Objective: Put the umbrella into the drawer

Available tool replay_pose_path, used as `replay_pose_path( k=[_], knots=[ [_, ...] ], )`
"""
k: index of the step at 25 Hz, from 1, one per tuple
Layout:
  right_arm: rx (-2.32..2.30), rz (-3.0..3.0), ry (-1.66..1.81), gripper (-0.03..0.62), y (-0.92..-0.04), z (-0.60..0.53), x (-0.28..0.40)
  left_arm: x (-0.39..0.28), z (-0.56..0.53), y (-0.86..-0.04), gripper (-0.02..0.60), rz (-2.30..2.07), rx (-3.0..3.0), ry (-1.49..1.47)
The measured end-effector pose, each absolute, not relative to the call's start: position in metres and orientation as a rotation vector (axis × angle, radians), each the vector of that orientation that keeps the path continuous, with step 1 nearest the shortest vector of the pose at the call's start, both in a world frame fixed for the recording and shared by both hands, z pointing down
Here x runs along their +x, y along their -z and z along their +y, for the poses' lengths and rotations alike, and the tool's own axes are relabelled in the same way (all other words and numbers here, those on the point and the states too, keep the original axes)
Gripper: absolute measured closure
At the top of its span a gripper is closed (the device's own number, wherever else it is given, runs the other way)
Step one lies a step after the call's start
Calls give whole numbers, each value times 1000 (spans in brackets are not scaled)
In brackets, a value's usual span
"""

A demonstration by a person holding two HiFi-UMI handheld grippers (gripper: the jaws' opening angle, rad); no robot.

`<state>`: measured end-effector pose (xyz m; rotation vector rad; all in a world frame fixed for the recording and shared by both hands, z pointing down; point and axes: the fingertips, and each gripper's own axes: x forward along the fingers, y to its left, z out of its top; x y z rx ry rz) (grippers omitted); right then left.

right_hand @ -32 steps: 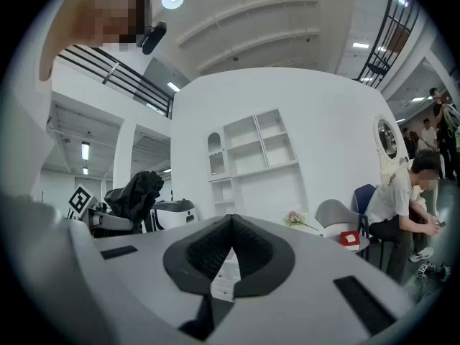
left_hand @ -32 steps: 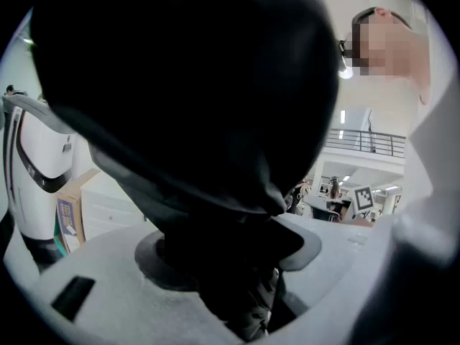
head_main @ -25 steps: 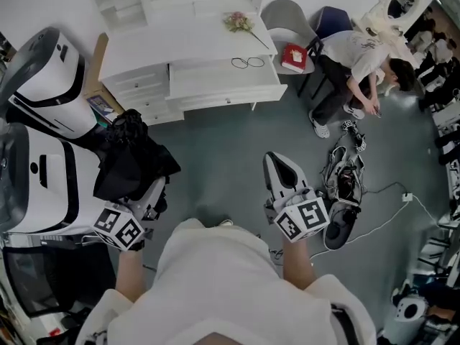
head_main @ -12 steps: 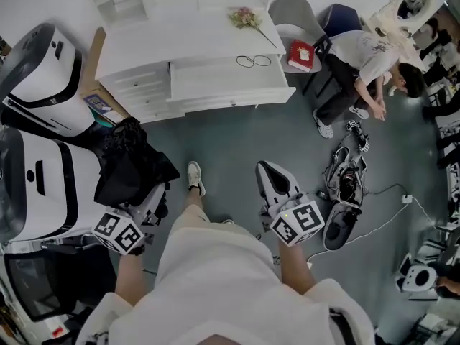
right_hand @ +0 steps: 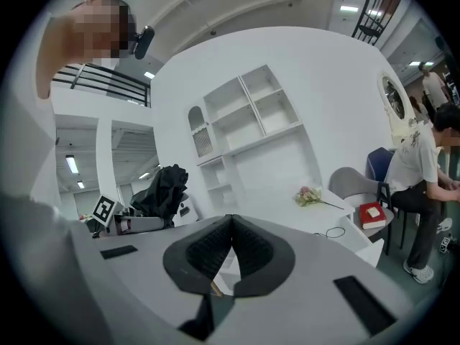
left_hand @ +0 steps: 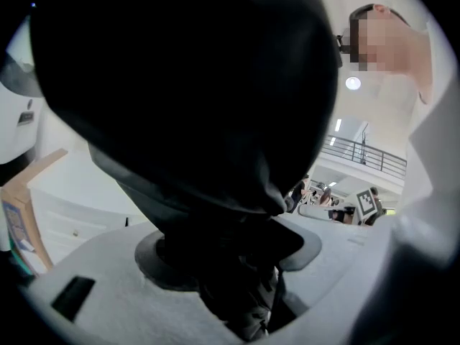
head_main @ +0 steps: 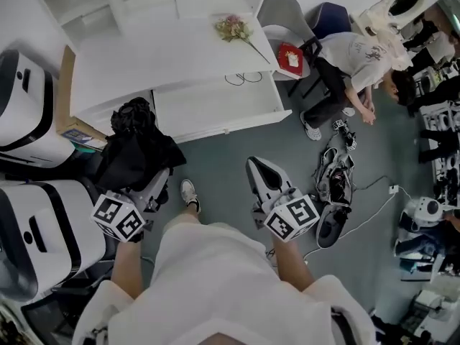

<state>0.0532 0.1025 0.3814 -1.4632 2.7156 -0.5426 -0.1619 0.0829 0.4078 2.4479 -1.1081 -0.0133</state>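
Note:
A black folded umbrella [head_main: 135, 149] is bunched up in my left gripper [head_main: 157, 184], whose jaws are shut on its lower part. In the left gripper view the umbrella's dark fabric [left_hand: 194, 99] fills most of the picture above the jaws [left_hand: 230, 264]. My right gripper [head_main: 260, 172] is held out over the grey floor, shut with its tips touching and nothing between them [right_hand: 230, 225]. The white desk's open drawer [head_main: 215, 108] lies just ahead of both grippers, and its inside looks bare.
The white desk [head_main: 165, 52] carries a flower sprig [head_main: 233, 29] and a thin looped cable [head_main: 243, 77]. A person [head_main: 352, 60] sits at the right by a chair holding a red book [head_main: 291, 56]. Shoes [head_main: 336, 182] and a cord lie on the floor. White machines [head_main: 36, 214] stand at the left.
Both grippers have moved forward to the desk, which now sits closer and lower in the head view. The umbrella stays in the left gripper. The right gripper stays shut.

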Motion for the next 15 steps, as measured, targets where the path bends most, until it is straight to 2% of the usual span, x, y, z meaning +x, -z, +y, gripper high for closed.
replay_pose_path(
  k=[8, 15],
  knots=[
    [-1646, 2683, 518, 594, -370, 22, 35, -169, -5, -426, 305, -922, 2430, 1],
    [-1753, 2610, 525, 594, -377, -27, 64, -148, -61, -453, 305, -862, 2422, -119]
  ],
)
